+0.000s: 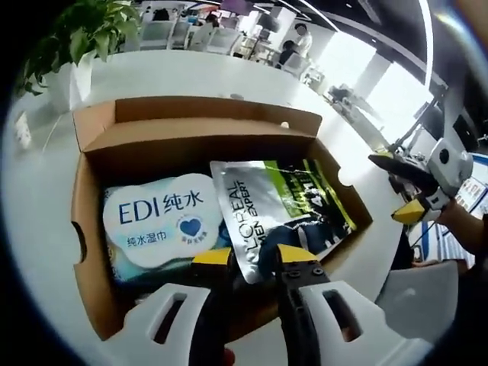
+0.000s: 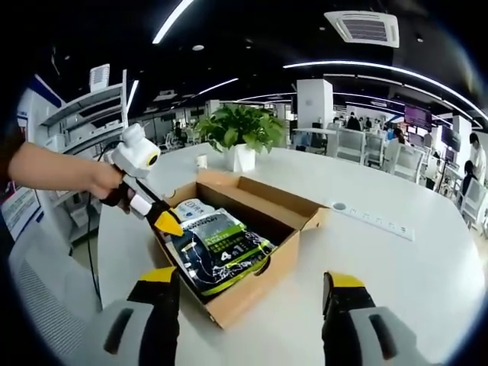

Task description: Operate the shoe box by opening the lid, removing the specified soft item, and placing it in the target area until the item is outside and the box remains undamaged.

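Note:
An open cardboard shoe box [image 1: 200, 111] [image 2: 263, 273] sits on a white table. Inside lie a blue-and-white EDI wet-wipe pack [image 1: 158, 219] [image 2: 194, 207] and a silver and green L'Oreal Men Expert pouch [image 1: 284, 204] [image 2: 223, 248]. The pouch is tilted, with one end over the box's rim. My left gripper [image 1: 253, 261] [image 2: 165, 222] has its jaws close together on the pouch's near corner. My right gripper [image 2: 252, 279] [image 1: 400, 189] hangs wide open above the table, just outside the box wall and holding nothing.
A potted plant [image 1: 85, 30] [image 2: 241, 126] and a small white cup [image 2: 200, 161] stand beyond the box. A power strip [image 2: 374, 217] lies on the white table [image 2: 404, 263]. Desks, chairs and people are in the background.

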Available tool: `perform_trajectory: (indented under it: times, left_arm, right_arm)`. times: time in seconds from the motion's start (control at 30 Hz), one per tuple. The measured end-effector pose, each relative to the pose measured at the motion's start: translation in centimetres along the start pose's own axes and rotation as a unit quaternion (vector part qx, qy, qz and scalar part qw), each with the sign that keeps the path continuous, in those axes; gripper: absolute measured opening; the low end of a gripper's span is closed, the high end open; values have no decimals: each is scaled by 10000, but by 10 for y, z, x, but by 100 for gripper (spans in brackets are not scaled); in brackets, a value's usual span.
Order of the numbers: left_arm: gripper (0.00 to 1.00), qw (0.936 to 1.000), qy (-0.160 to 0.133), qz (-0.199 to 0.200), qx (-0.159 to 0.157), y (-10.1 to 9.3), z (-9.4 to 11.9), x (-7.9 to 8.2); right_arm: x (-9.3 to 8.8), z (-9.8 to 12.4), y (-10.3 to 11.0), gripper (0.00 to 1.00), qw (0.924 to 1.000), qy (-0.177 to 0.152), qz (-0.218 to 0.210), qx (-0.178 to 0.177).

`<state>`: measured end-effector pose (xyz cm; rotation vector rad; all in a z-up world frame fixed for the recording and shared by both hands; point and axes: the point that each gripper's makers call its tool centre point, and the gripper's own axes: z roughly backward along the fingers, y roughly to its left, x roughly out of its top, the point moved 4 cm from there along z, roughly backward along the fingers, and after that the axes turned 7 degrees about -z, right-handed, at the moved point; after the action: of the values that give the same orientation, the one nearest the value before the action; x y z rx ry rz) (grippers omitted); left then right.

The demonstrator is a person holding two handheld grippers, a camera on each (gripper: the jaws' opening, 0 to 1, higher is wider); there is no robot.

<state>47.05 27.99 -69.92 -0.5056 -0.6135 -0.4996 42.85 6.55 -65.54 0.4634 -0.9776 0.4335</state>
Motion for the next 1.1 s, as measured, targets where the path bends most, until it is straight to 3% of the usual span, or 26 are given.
perform_trajectory:
  times: [0.27, 0.57, 1.1]
  left_arm:
    - [11, 9998, -81, 147, 41, 5, 2, 1]
    - [1, 9999, -142, 58, 76, 2, 2, 2]
    - [0, 9995, -258, -158, 59, -1, 9, 7]
  right_arm:
    - [-5, -2, 2, 74, 10000, 55, -39, 40]
    - [-3, -5, 5, 74, 9999, 24, -60, 93]
    - [1, -9, 10, 73, 9999, 16, 6, 167]
